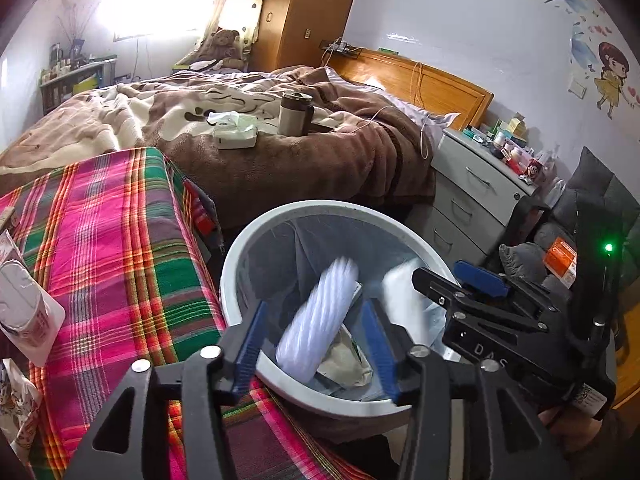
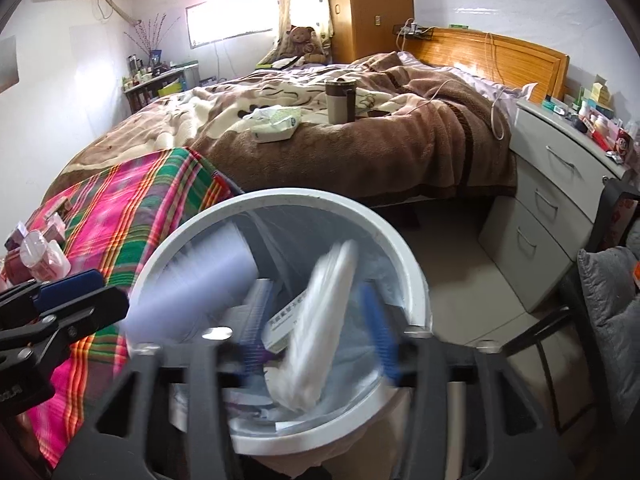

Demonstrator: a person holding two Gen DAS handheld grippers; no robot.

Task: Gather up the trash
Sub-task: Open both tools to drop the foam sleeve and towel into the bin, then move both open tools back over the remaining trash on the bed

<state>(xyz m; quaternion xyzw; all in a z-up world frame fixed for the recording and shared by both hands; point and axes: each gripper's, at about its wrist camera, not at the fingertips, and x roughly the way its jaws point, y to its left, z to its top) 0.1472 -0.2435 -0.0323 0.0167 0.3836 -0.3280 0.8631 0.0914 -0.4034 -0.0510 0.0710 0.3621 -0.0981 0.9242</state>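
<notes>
Nearest the lens, the left hand-held gripper (image 1: 316,344) has its blue fingers spread wide with nothing between them in contact; a blurred white ribbed bottle (image 1: 318,316) lies in the gap, over the open mouth of the white trash bin (image 1: 240,248), apparently dropping in. The right hand-held gripper (image 2: 316,328) is likewise wide open over the same bin, with a blurred white wad (image 2: 320,320) between its fingers but not clamped. A small printed box (image 2: 286,322) already lies inside the lined bin. To the left stands a desk under a plaid cloth (image 1: 108,240) bearing further packaging (image 1: 24,312); the bed lies beyond. Judged step: release into the bin. The next move likely calls for turning left to the remaining packaging.
</notes>
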